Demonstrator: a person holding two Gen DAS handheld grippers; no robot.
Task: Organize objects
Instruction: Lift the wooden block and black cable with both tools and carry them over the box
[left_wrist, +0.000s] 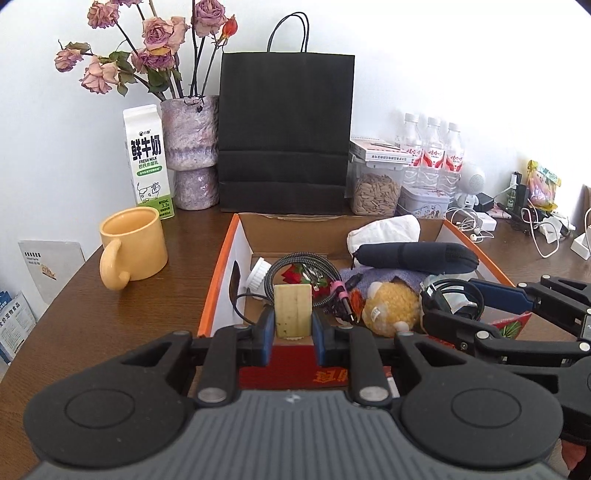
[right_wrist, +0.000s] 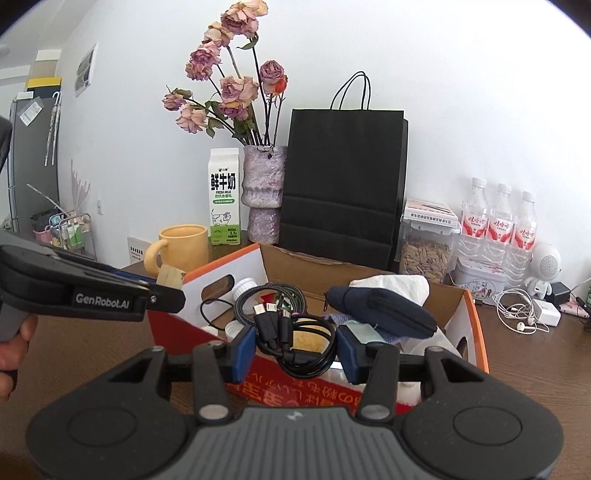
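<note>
My left gripper is shut on a pale cream block, held upright between the blue pads above the near edge of an open cardboard box. My right gripper is shut on a coiled bundle of black cables, also above the box. In the left wrist view the right gripper enters from the right with the black cables. The right wrist view shows the left gripper at the left with the block. Inside the box lie a braided cable, a yellow plush toy, a dark blue pouch and a white cloth.
On the brown table behind the box stand a yellow mug, a milk carton, a vase of dried roses and a black paper bag. A seed jar, water bottles, chargers and earphones crowd the back right.
</note>
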